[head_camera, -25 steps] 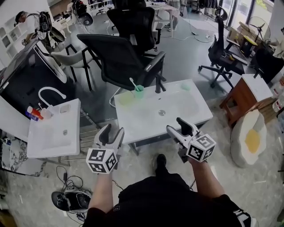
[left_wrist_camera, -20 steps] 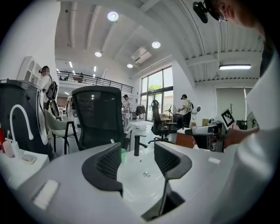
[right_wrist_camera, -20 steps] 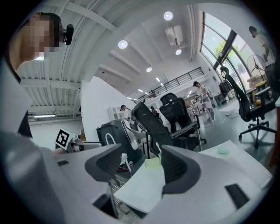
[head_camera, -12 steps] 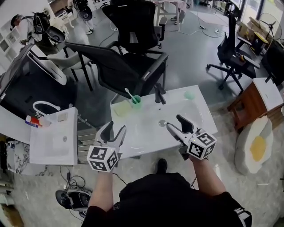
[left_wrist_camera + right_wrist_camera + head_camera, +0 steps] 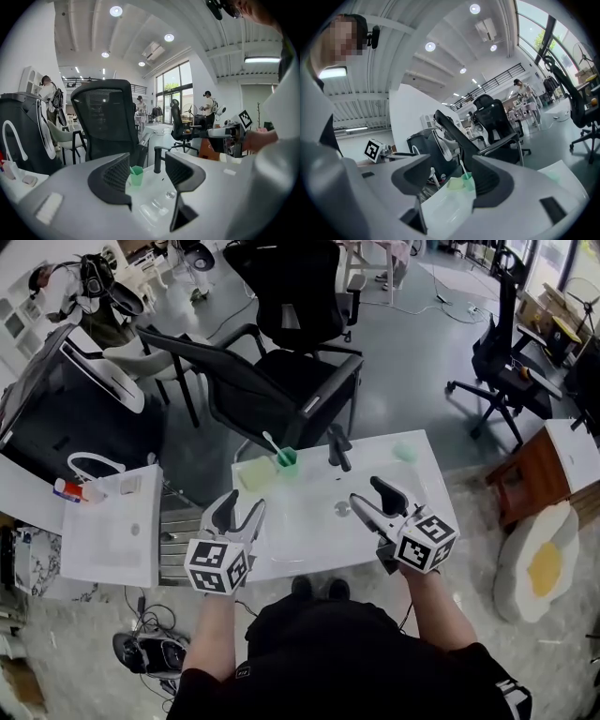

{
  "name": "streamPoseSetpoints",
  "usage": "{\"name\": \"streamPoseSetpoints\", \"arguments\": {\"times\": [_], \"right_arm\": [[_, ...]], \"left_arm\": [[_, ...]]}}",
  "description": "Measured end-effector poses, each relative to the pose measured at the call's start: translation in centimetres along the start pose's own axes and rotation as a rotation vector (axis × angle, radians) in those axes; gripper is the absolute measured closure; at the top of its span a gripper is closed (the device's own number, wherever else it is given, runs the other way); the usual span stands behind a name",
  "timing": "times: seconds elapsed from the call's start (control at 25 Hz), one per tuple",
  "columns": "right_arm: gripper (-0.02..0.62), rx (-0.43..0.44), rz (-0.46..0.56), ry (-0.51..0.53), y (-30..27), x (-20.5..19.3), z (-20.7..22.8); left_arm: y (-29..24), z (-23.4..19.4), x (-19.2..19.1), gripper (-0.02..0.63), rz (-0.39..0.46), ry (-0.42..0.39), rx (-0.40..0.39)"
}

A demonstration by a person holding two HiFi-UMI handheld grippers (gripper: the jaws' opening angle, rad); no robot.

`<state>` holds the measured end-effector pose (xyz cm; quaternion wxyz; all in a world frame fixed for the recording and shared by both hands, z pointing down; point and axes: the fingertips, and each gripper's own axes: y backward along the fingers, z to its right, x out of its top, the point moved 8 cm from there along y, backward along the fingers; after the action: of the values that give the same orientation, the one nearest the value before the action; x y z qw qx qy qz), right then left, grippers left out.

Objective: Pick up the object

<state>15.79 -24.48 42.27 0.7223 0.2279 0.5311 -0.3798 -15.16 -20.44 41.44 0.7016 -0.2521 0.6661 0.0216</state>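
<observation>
Both grippers have come forward since the earlier frame: a second ago they hung short of the white sink worktop (image 5: 309, 526), now their jaws reach over its near edge. Left gripper (image 5: 238, 512) sits at the front left corner, jaws apart, nothing between them. Right gripper (image 5: 367, 494) is over the front right part, near the drain (image 5: 342, 511), jaws also apart and empty. Neither touches anything on the worktop.

Green cup (image 5: 288, 461) stands upright at the back edge, just left of the black faucet (image 5: 339, 451), with a white toothbrush (image 5: 272, 444) leaning out of it to the left. It is well apart from both grippers. In the left gripper view the cup shows in the gap between the jaws but far beyond them (same in the right gripper view, where it sits close by the right jaw in the picture). A pale yellow-green pad (image 5: 253, 473) lies just beside the cup on its left. A small mint-coloured thing (image 5: 404, 451) sits at the back right corner; I can't tell what it is.

Off the worktop: a second white sink (image 5: 108, 535) to the left with a white looped faucet (image 5: 86, 465), black office chairs (image 5: 272, 390) behind, a fried-egg-shaped cushion (image 5: 539, 559) on the floor at right beside a wooden cabinet (image 5: 544, 470).
</observation>
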Motion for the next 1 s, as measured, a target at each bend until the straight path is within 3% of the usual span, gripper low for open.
{"name": "streamPoseSetpoints", "arguments": {"times": [0.52, 1.0], "right_arm": [[0.341, -0.041, -0.077, 0.022, -4.7, 0.2, 0.0], [0.341, -0.037, -0.18, -0.024, -10.1, -3.0, 0.2]], "left_arm": [[-4.9, -4.6, -2.7, 0.362, -0.102, -0.052, -0.043], [-10.7, -8.8, -8.4, 0.362, -0.283, -0.133, -0.09]]}}
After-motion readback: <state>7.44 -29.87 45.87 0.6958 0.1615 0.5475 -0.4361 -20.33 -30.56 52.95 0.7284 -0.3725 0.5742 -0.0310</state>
